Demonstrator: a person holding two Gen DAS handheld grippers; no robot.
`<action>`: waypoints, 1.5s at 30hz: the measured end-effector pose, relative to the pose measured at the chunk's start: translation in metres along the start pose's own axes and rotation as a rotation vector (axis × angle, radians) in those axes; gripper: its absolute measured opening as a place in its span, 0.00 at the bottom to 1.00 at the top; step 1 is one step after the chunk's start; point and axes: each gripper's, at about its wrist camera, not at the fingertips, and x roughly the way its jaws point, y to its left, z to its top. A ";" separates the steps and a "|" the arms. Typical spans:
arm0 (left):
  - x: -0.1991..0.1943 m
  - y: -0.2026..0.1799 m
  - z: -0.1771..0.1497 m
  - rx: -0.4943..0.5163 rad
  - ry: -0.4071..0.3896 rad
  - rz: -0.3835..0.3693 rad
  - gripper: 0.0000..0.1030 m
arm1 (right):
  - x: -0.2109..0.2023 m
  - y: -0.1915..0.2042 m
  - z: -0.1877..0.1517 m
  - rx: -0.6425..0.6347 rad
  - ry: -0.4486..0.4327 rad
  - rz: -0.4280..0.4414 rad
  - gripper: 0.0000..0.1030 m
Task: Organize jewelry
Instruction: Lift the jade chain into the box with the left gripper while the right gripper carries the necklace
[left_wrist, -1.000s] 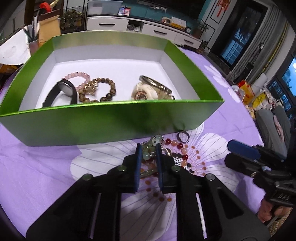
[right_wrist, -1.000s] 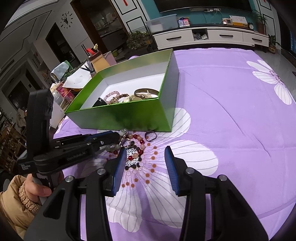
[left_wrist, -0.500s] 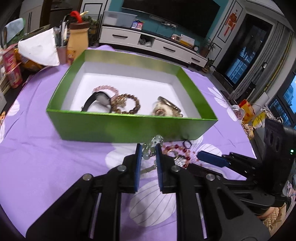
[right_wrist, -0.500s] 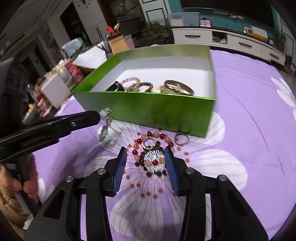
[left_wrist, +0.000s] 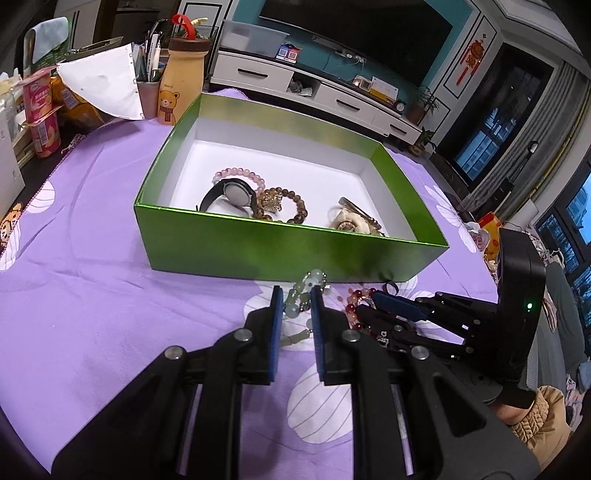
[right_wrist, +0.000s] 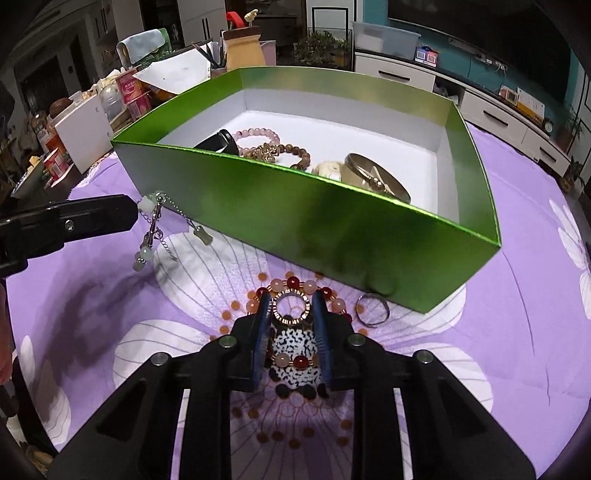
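Note:
My left gripper (left_wrist: 296, 295) is shut on a pale green bead chain (left_wrist: 301, 299) and holds it above the purple cloth, in front of the green box (left_wrist: 288, 245); the chain (right_wrist: 151, 236) dangles from it in the right wrist view. My right gripper (right_wrist: 290, 306) is low over a red and pink bead bracelet (right_wrist: 293, 284), its jaws closed in around a gold ring piece (right_wrist: 290, 308) and a black-and-white speckled piece (right_wrist: 295, 345). The box holds a black watch (left_wrist: 231, 194), a pink bracelet (left_wrist: 240, 173), a brown bead bracelet (left_wrist: 284, 205) and a gold bangle (right_wrist: 376, 177).
A thin dark ring (right_wrist: 373, 308) lies on the cloth by the box's near corner. Cups, a yellow bear bottle (left_wrist: 181, 85), papers and snack tubs crowd the table's far left edge. The right gripper body (left_wrist: 461, 325) sits close to the right of my left gripper.
My left gripper has lifted and pulled back with the green chain. My right gripper has moved forward and down onto the bracelet pile, its jaws narrowing around the gold ring piece.

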 end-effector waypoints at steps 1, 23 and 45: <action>0.000 0.001 0.000 -0.002 0.001 0.000 0.14 | 0.001 0.001 0.000 -0.005 -0.001 -0.004 0.24; -0.025 -0.005 -0.001 -0.005 -0.024 0.036 0.14 | -0.084 -0.010 -0.011 0.120 -0.208 0.044 0.20; -0.072 -0.008 0.007 0.007 -0.111 0.087 0.14 | -0.135 0.008 -0.001 0.055 -0.312 0.055 0.20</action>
